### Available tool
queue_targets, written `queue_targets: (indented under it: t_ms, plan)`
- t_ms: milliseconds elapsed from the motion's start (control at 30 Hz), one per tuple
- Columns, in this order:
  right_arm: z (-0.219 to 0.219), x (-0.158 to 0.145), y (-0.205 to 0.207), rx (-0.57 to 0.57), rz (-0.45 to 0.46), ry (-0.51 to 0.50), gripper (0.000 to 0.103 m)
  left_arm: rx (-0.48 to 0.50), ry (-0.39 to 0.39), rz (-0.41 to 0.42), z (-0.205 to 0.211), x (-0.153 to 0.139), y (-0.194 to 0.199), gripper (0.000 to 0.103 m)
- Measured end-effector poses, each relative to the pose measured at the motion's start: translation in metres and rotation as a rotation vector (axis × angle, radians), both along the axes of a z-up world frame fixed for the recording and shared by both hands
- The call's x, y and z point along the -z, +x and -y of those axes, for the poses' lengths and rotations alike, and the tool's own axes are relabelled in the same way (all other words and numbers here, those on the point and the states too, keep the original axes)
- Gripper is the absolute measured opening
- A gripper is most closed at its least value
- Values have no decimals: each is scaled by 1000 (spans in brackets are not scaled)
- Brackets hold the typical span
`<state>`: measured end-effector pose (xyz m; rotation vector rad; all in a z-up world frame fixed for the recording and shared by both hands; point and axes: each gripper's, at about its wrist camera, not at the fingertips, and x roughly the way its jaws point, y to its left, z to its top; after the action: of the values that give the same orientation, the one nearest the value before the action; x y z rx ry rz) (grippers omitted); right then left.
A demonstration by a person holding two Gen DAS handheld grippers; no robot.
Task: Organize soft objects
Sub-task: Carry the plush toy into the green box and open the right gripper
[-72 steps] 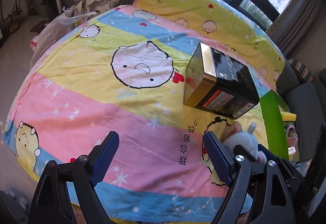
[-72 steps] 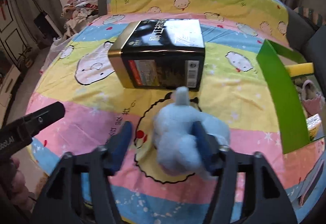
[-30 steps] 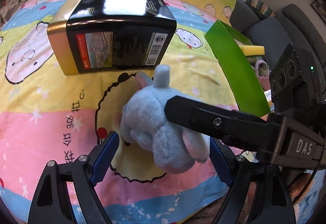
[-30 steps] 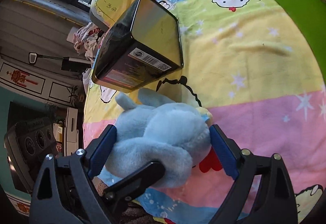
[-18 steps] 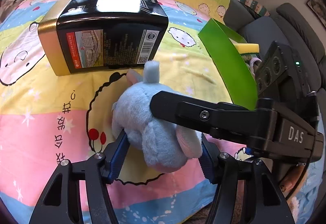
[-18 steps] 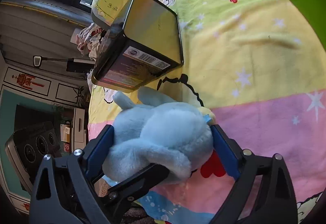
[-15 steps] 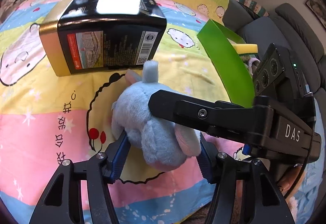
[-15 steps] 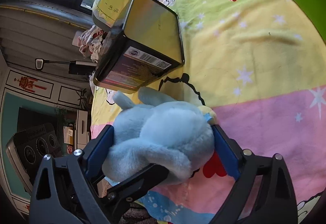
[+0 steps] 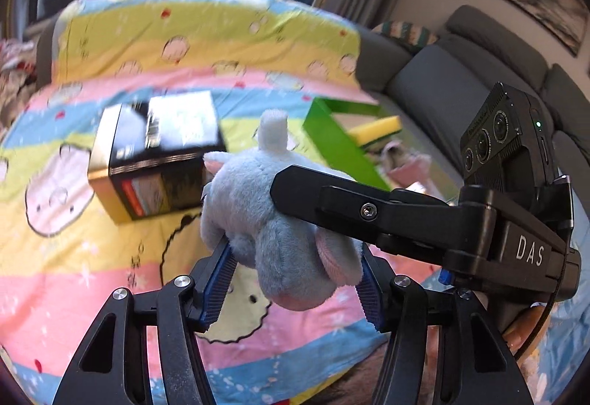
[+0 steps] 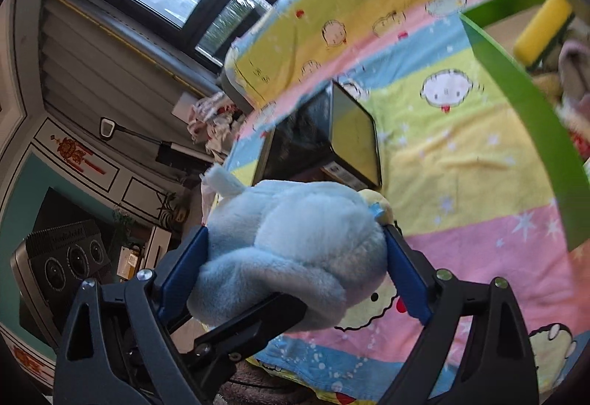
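Note:
A light blue plush toy hangs above the cartoon-print cloth, clear of it. My left gripper is shut on the toy's lower end, its blue pads pressed into the fur on both sides. One black finger of the right gripper crosses the toy from the right. In the right wrist view the plush toy fills my right gripper, whose wide-set pads press on both flanks. A left gripper finger lies under it.
A black and gold tin box lies on the cloth just beyond the toy. To the right stands a green bin holding a yellow sponge and pink soft things. A grey sofa is behind it. Clothes are piled far left.
The left gripper's jaws closed onto the plush toy. Both grippers then rose together and lifted the toy off the cloth; both views now look further out over the table.

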<state>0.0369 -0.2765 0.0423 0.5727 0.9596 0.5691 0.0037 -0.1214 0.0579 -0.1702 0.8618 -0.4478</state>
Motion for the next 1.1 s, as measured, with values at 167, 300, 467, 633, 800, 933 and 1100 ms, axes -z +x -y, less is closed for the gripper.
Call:
queue_targets:
  t_ms: [167,300,467,633,800,933,1100]
  plan:
    - [14,-26,-13,41,82,-10,91,39,-4,62,14,-21,-3,61]
    - [25,-41,-17,83,128,-18,91,80,-9,100,28,-35,-2,61]
    - [49,-55,-18,150,171,-34,91,141,-19,128,50,-44,8,61]
    - [83,-66,-13,228,191,-52,91,218,-37,149,87,-52,27,61]
    - [121,-77,1,316,215,-112,91,292,-94,135,124,-55,56,61]
    - [151,-80,17,378,212,-150,91,345,-135,124,156,-53,83,61]
    - [180,-81,35,442,216,-210,91,385,-203,108,187,-45,112,61]
